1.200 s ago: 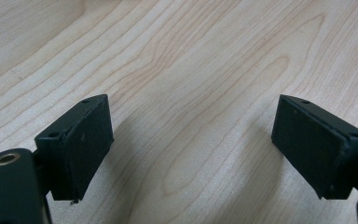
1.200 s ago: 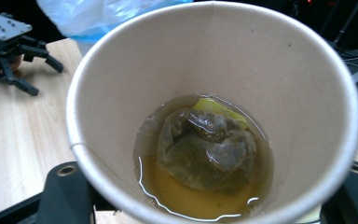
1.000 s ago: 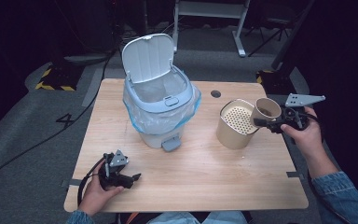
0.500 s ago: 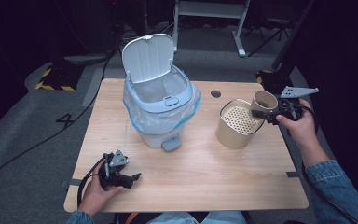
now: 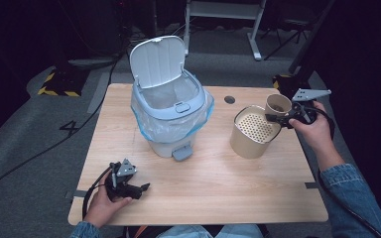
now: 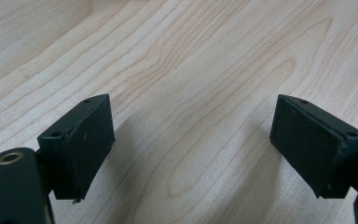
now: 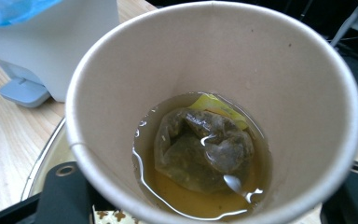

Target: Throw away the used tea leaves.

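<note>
My right gripper (image 5: 279, 113) is shut on a tan paper cup (image 5: 277, 104), held upright over the right rim of a tan can with a perforated strainer top (image 5: 252, 131). The right gripper view looks down into the paper cup (image 7: 214, 116), where a wet tea bag (image 7: 203, 148) lies in brownish liquid. A black jaw stands on each side of the cup's base. My left gripper (image 5: 141, 189) rests at the table's front left in a hand, its jaws wide apart. The left gripper view shows both black pads (image 6: 81, 140) over bare wood, nothing between them.
A white pedal bin (image 5: 171, 111) with a blue bag liner and its lid raised stands mid-table, its pedal (image 5: 182, 153) facing the front. A round cable hole (image 5: 229, 99) lies behind the can. The wooden table (image 5: 218, 193) has dark floor around it.
My right gripper has carried the cup a little to the left, from beside the can to over its right rim. The left gripper has stayed put.
</note>
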Available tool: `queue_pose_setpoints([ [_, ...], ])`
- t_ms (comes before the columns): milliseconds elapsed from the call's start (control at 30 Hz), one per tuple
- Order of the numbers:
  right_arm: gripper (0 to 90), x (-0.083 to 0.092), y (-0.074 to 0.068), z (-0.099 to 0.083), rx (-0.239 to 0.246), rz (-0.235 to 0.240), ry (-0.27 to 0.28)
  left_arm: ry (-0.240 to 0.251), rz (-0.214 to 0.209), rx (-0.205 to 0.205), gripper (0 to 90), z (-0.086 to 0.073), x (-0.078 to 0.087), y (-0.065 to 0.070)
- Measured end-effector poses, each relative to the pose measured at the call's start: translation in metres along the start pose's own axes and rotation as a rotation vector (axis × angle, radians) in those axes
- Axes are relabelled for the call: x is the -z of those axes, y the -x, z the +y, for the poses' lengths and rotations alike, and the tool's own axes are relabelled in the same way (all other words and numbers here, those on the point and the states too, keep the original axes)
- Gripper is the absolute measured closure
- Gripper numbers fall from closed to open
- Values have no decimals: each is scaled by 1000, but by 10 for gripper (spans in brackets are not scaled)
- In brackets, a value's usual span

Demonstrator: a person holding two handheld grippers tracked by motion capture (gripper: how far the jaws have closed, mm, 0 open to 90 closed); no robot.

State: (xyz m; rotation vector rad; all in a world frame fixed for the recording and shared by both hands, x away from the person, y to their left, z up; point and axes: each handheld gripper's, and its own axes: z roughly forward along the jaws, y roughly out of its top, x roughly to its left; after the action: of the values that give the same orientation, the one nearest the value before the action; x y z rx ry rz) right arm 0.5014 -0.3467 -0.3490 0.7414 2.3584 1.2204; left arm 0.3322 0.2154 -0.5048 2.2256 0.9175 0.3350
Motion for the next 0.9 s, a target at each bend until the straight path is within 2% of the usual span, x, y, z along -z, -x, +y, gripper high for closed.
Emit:
queue_pose_setpoints([
  [167,315,0,-3,4,94,-65,-33,0,2,2,137,0,0,0],
  [367,317,1,-4,8,270,-152,-88,1,5,3,137,1,-1,-1],
  [600,320,-1,-6,10,408,-204,-152,1,5,3,137,1,-1,-1],
  [700,320,-1,-8,12,482,-233,-185,1,5,3,137,1,-1,-1],
  [733,320,-2,-10,13,521,-250,-207,1,5,3,137,1,-1,-1],
  [900,320,-4,-14,16,601,-282,-249,1,5,3,137,1,-1,-1],
])
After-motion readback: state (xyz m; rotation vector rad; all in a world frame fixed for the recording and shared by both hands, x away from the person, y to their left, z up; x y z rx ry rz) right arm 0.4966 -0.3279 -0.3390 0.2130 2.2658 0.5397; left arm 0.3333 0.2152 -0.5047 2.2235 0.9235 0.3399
